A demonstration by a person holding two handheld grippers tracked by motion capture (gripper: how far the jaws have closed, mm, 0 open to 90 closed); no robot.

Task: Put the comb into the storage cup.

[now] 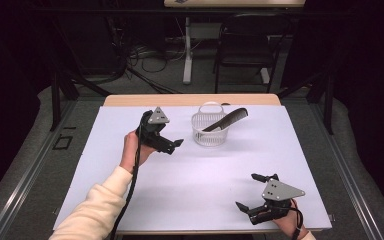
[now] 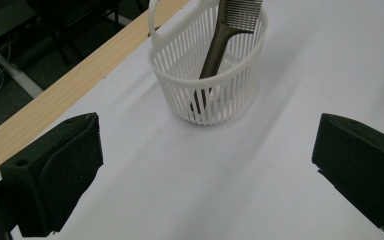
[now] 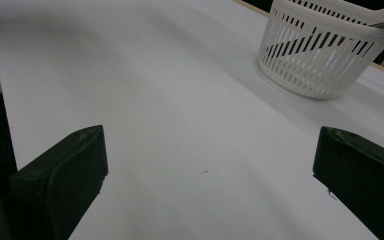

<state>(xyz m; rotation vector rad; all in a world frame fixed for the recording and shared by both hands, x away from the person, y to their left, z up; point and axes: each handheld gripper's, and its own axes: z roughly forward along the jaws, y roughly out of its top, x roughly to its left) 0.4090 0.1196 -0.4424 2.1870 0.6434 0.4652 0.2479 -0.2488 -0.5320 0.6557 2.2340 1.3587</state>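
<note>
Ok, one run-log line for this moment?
left tool: open, empty, near basket | right tool: open, empty, near front edge | comb: leaning in basket | table: white

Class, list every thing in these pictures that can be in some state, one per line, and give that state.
Basket: upright on the white table cover, handle up.
Comb: standing tilted inside the basket, toothed end out over the rim.
Left gripper: open, empty, beside the basket.
Right gripper: open, empty, near the table's front edge.
Chair: upright, unoccupied, beyond the table.
</note>
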